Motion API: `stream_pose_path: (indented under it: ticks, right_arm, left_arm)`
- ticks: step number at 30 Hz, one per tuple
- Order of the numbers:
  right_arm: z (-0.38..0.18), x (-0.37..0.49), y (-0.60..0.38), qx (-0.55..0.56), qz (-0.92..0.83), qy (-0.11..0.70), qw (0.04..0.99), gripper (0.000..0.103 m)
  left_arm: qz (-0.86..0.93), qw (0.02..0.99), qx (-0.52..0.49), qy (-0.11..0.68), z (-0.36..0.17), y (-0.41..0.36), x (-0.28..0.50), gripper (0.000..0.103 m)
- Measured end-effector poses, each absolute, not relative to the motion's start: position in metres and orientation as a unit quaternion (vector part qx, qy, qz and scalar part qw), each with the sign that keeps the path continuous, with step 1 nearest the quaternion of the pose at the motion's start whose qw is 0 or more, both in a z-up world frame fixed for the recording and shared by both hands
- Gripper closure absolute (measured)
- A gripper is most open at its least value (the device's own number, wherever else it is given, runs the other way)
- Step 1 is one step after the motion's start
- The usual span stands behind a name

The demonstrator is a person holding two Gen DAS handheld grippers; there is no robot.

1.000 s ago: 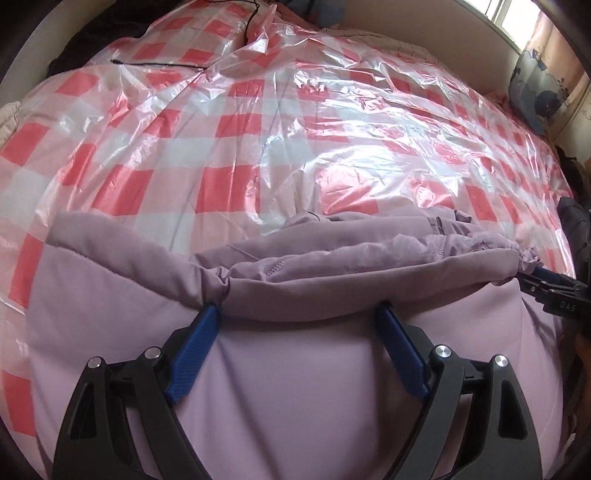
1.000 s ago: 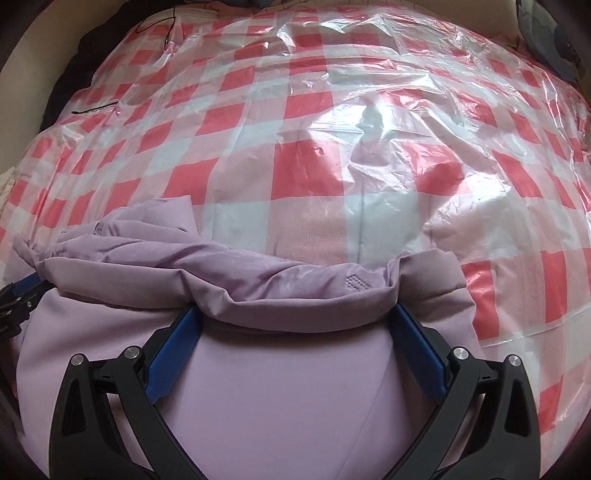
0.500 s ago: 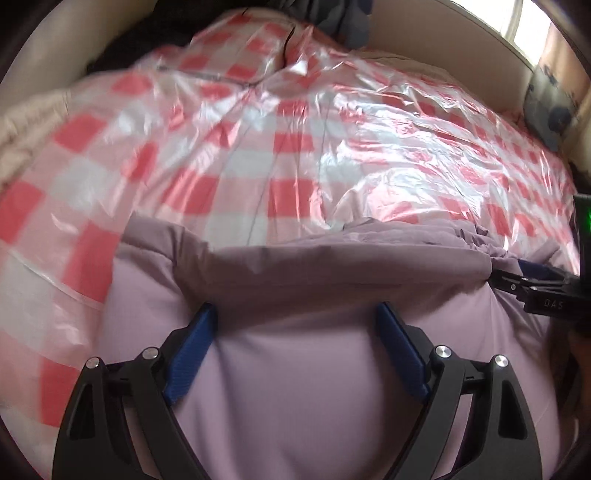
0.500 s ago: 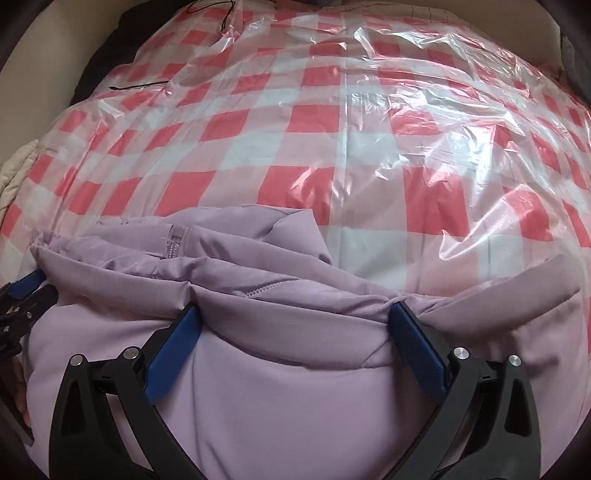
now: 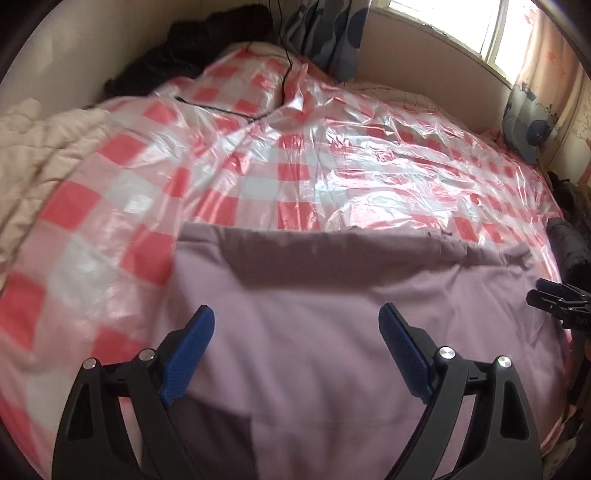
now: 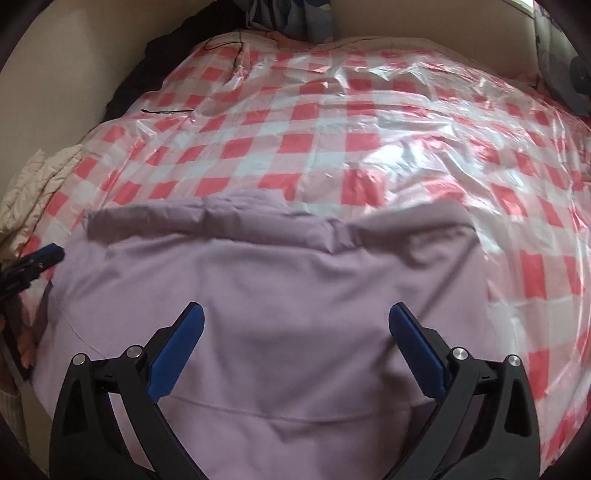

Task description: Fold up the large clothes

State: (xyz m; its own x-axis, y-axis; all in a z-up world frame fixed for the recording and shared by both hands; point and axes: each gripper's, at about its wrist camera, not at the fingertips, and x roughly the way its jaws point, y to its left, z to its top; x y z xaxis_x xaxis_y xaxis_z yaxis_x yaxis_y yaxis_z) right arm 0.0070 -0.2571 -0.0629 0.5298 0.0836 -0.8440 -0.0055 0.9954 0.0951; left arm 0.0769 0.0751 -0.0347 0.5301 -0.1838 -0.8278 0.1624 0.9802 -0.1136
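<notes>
A large lilac padded garment lies flat on the red-and-white checked plastic sheet that covers the bed; it also shows in the right wrist view. Its far edge is a folded band. My left gripper hovers open and empty above the garment's left part. My right gripper hovers open and empty above its right part. Each gripper's tip shows at the side of the other's view, the right gripper and the left gripper.
A beige quilt is bunched at the bed's left edge. Dark clothes and a blue curtain lie at the far wall. A black cable crosses the sheet. A dark item sits at the right edge.
Both grippers have let go of the garment's folded edge and drawn back and up. The garment now lies flat, its edge farther from the fingers.
</notes>
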Motion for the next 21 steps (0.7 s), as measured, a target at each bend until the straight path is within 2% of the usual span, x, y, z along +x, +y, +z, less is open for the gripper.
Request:
stream_pose_path:
  ticks: [3, 6, 10, 14, 17, 18, 21]
  right_arm:
    - [-0.106, -0.009, -0.279, 0.066, 0.031, 0.469, 0.88, 0.006]
    - [-0.112, -0.011, -0.267, 0.03, 0.015, 0.45, 0.893, 0.006]
    - [-0.101, -0.011, -0.271, 0.037, 0.017, 0.478, 0.877, 0.006]
    - [-0.063, -0.069, -0.249, 0.04, 0.033, 0.423, 0.905, 0.006]
    - [-0.099, -0.084, -0.24, 0.014, 0.031, 0.44, 0.897, 0.006]
    - [-0.111, -0.089, -0.237, -0.003, 0.035, 0.414, 0.91, 0.006]
    - [-0.108, -0.084, -0.226, -0.025, 0.015, 0.425, 0.905, 0.006]
  left_arm:
    - [-0.087, 0.87, 0.005, 0.486, -0.062, 0.078, 0.065, 0.016]
    - [-0.075, 0.879, 0.002, 0.47, -0.086, 0.079, 0.058, 0.013]
    - [-0.059, 0.879, 0.031, 0.471, -0.081, 0.074, 0.057, 0.013]
    - [-0.067, 0.902, 0.029, 0.426, -0.047, 0.083, 0.019, 0.013]
    - [-0.066, 0.894, 0.019, 0.444, -0.065, 0.092, 0.012, 0.012]
    - [-0.074, 0.888, 0.0, 0.454, -0.078, 0.097, 0.013, 0.008]
    - [-0.071, 0.886, -0.016, 0.458, -0.08, 0.102, 0.014, 0.006]
